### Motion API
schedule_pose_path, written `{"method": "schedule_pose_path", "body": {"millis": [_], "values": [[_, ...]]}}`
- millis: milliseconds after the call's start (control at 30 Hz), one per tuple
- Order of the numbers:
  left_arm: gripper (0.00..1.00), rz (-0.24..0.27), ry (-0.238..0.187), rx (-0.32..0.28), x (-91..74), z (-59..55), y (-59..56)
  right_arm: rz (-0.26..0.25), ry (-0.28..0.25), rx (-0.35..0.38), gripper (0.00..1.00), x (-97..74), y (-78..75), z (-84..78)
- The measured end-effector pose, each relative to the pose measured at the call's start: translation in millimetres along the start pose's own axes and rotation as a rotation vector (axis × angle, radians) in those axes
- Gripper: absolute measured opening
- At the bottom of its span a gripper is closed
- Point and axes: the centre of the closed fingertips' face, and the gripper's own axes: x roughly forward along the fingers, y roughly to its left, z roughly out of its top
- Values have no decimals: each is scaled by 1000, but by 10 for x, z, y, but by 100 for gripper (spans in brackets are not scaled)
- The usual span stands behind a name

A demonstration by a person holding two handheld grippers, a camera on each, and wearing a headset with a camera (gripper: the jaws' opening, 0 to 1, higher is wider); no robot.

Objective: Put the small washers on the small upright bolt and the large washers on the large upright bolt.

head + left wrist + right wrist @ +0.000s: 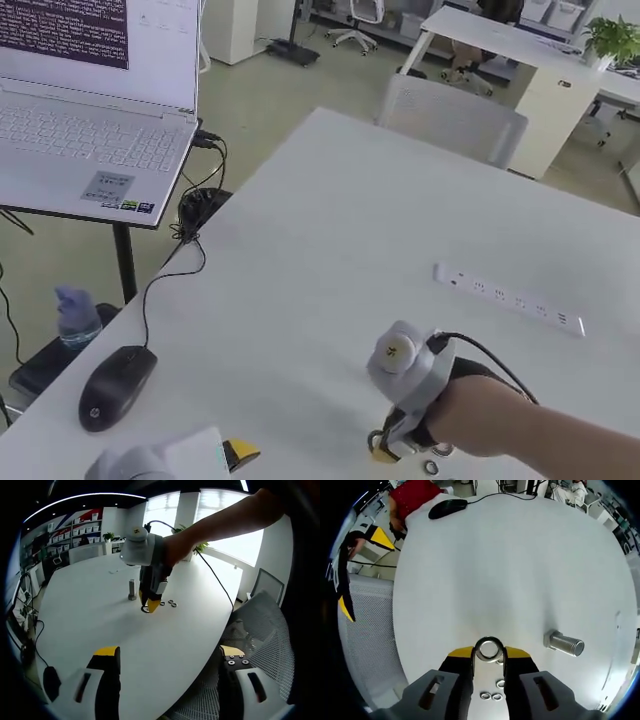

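Working over a wide white table (330,230), we log its surroundings first: a grey mesh-backed chair (450,115) pushed against the far edge, and an open laptop (90,130) on a separate stand to the left. On the tabletop, a white power strip (510,298) lies toward the far right side and a black mouse (117,386) sits near the left edge, its cable running off toward the laptop stand. A small bottle (75,315) stands below the table's left edge.

Our left gripper (170,652) hangs over the near rim of the table, jaws spread wide with nothing between them. Our right gripper (489,655) is out over the tabletop, pointing down, its yellow-tipped fingers (462,652) clamped on the large washer (489,639), which stands on edge between the tips. In the left gripper view, this gripper hangs just above the table surface.

An upright bolt (565,644), thick and threaded, stands head-down on the table near the right gripper and apart from it. Three small washers (496,696) lie flat on the table close under the right gripper, on the side away from the bolt.
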Motion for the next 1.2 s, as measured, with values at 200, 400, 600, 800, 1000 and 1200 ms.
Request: {"method": "schedule_pose_path", "body": {"millis": [200,400,600,800,1000,1200], "values": [[79,-2,1,3,-17,-3,-13,-5,4,-6,22,-85,-6,-6],[79,-5,4,11,-21,-1,-33,-2,7,-7,22,-168,-1,-4],[79,-1,0,17,-23,27,-17,1,6,-14,22,-286,11,-6],[79,-3,0,24,-23,54,-18,-4,14,-5,22,-386,-36,-82],[79,-4,1,29,-23,57,-17,-12,7,6,22,-500,-108,-101],[79,-5,3,33,-21,68,-17,-29,-4,24,22,-638,-248,-95]]}}
